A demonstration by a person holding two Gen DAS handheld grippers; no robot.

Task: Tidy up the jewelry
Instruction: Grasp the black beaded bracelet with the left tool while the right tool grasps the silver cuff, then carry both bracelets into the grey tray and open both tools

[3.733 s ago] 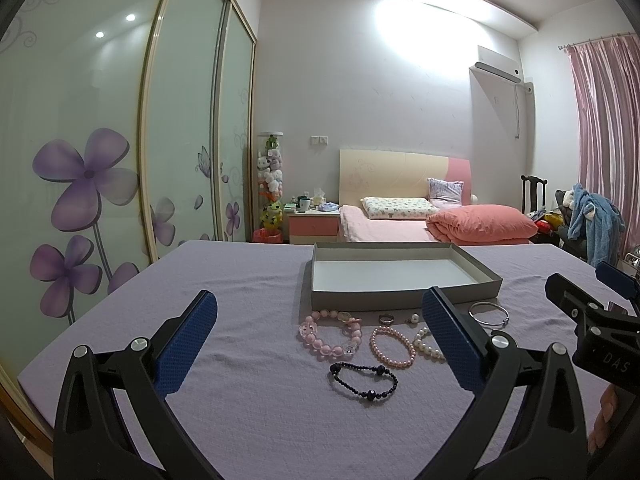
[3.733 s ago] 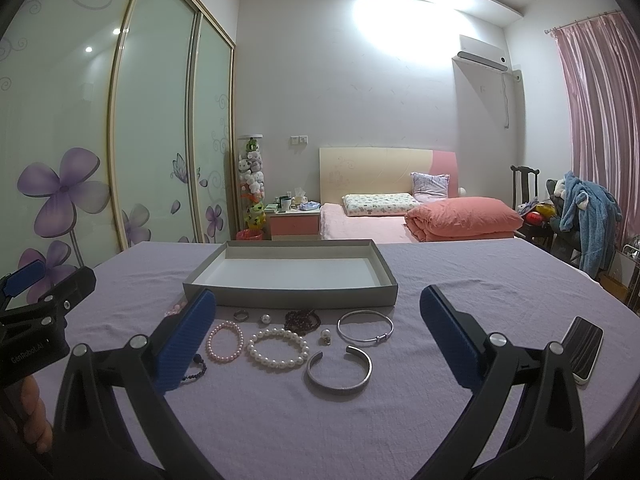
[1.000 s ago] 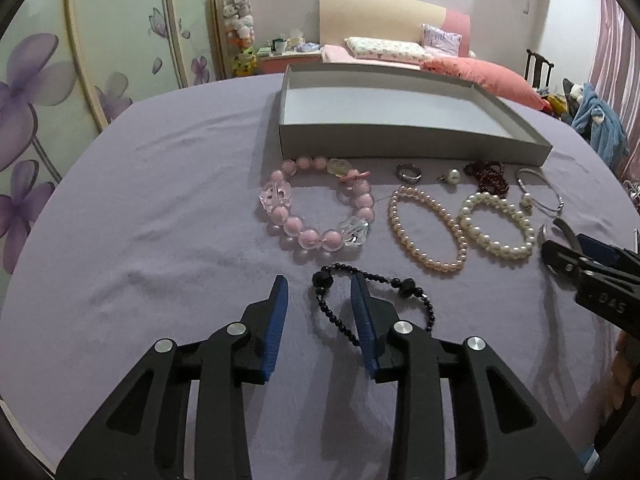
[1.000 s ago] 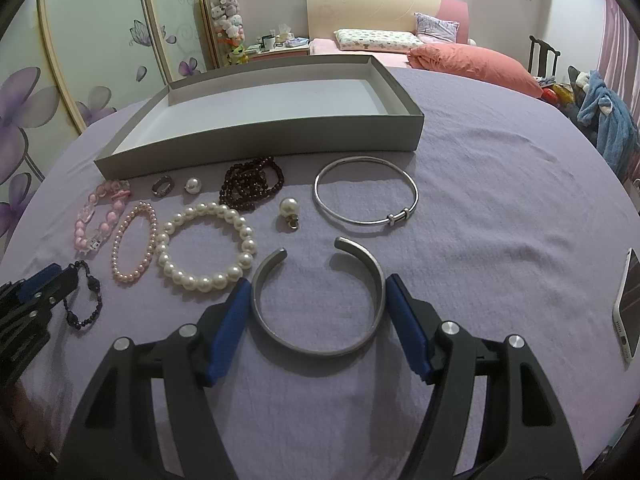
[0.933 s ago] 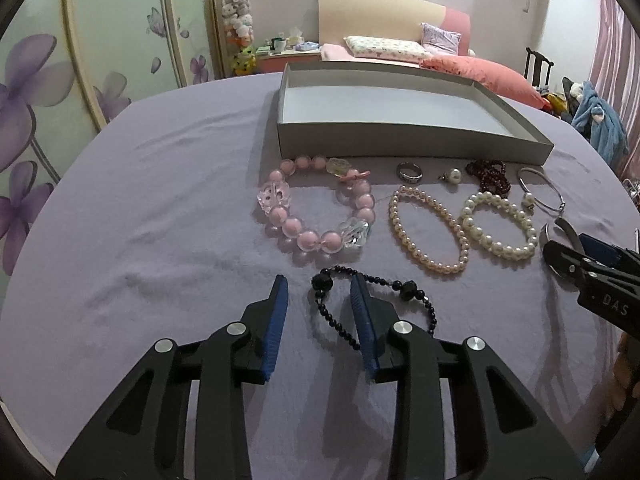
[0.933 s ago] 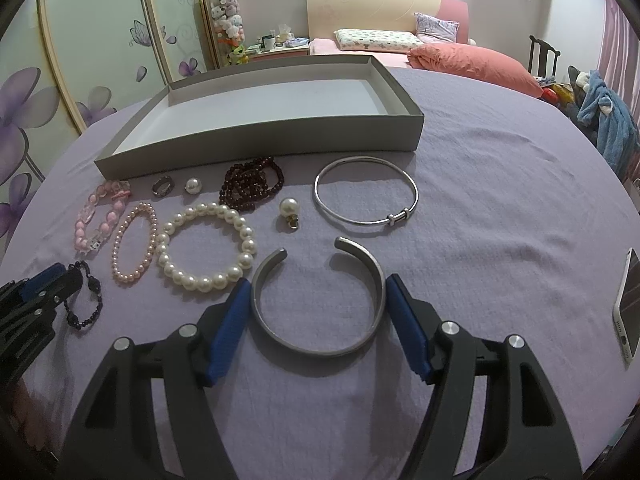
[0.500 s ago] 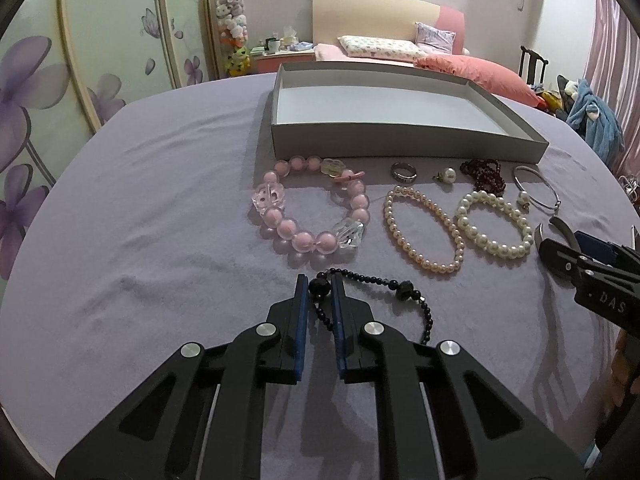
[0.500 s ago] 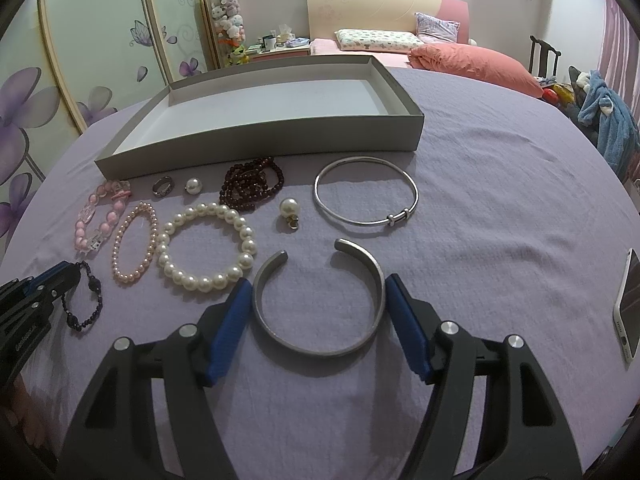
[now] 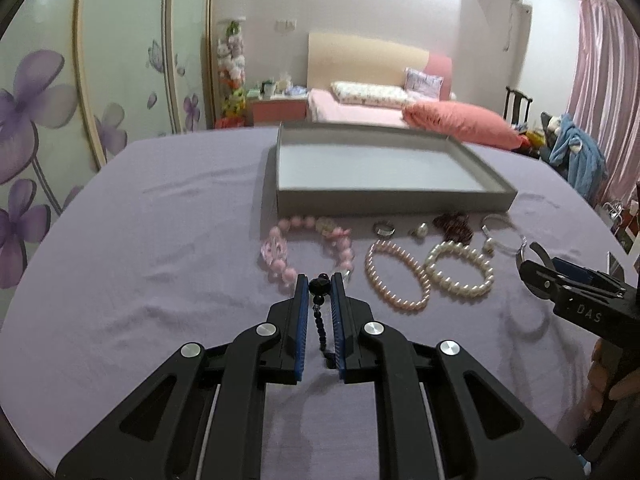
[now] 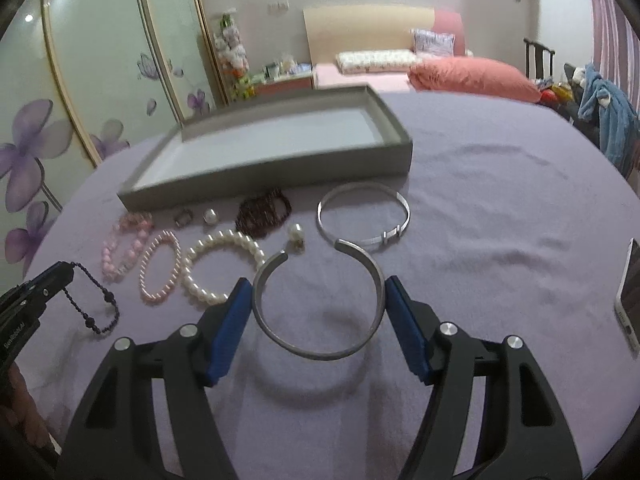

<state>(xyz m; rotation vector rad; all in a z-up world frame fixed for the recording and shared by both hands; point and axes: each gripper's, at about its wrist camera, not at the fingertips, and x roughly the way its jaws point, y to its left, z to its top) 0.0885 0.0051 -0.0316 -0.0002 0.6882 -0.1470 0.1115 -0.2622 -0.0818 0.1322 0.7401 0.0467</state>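
Observation:
My left gripper (image 9: 319,286) is shut on the black bead bracelet (image 9: 320,312) and holds it lifted above the purple cloth; the bracelet hangs from it in the right wrist view (image 10: 94,300). My right gripper (image 10: 318,286) is closed on the open silver cuff bangle (image 10: 316,300), its pads touching both sides, lifted above the cloth. The grey tray (image 9: 392,196) lies behind, empty. On the cloth lie a pink bead bracelet (image 9: 280,248), a pink pearl bracelet (image 9: 396,276), a white pearl bracelet (image 9: 460,274), a ring (image 9: 384,229), a dark red bracelet (image 10: 262,212) and a thin silver bangle (image 10: 364,216).
A phone (image 10: 630,292) lies at the right edge of the purple table. Two pearl earrings (image 10: 296,236) lie among the bracelets. A bed, a wardrobe with flower doors and a chair stand behind the table.
My left gripper shut on the black bracelet and lifted it off the cloth. My right gripper closed on the silver cuff and raised it. Both views tilted up toward the tray.

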